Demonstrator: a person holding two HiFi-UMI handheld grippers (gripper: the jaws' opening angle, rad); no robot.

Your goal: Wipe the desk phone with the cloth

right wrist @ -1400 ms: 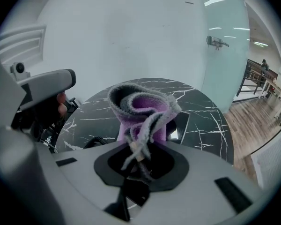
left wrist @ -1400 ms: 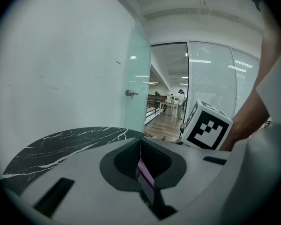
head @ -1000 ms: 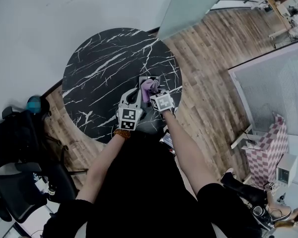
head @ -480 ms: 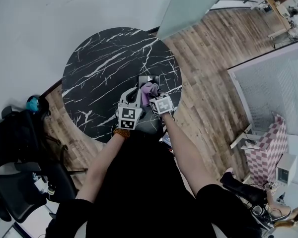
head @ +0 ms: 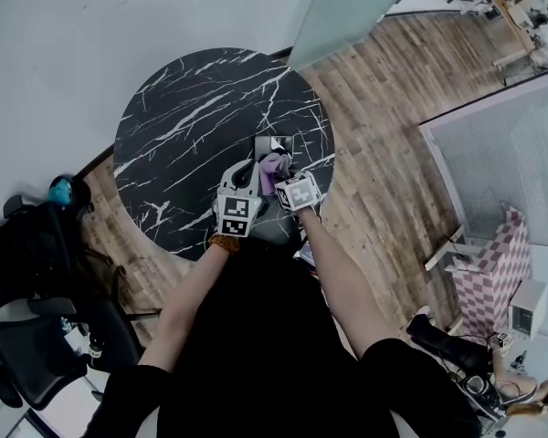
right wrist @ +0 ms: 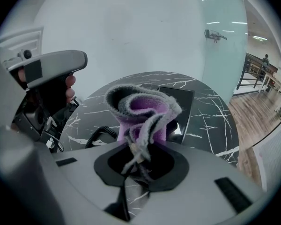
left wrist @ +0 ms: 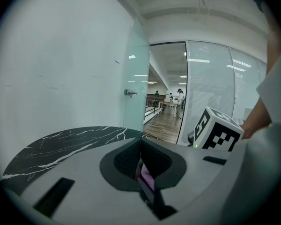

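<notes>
Two tools over the black marble worktop (head: 187,126). The right tool (right wrist: 138,162) is clamped on a purple-grey cloth (right wrist: 141,108), which sits right at the desk phone (right wrist: 179,100) nr the worktop's right edge. The left tool (left wrist: 141,162) has its jaws together, just beside the cloth.

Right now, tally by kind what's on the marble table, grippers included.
desk phone: 1
purple cloth: 1
coiled cord: 1
grippers: 2 (left gripper, right gripper)
Total: 5
</notes>
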